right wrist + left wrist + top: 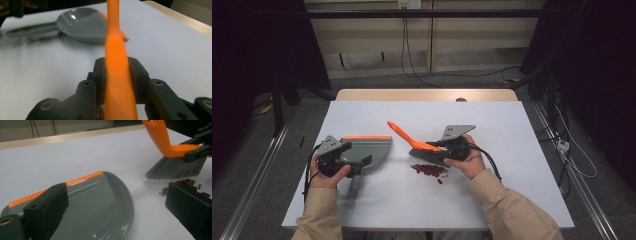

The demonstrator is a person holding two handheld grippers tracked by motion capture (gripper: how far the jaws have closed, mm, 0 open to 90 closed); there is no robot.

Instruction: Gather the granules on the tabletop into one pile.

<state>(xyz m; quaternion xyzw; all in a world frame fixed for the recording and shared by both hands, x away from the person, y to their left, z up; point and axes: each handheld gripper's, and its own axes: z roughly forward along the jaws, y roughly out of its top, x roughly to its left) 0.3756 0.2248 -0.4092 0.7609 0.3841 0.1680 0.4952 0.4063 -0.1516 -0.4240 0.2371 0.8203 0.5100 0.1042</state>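
A grey dustpan (368, 149) with an orange lip lies flat on the white table (497, 120) at the left, its handle toward the person. My left gripper (354, 153) hovers over its rear, open; its jaws stand wide apart above the pan (100, 202) without touching it. A small brush (424, 150) with an orange handle (117, 75) and grey bristles (175, 167) is tilted over a small pile of red beans (429, 170). My right gripper (439, 146) is shut on the brush handle near the bristles. The bristle tips sit just behind the beans (185, 183).
The dustpan's handle (30, 28) points away from the brush. A wooden strip (427, 95) runs along the table's far edge. Bare table surface lies between the pan and the beans. Cables and metal rails lie on the floor around the table.
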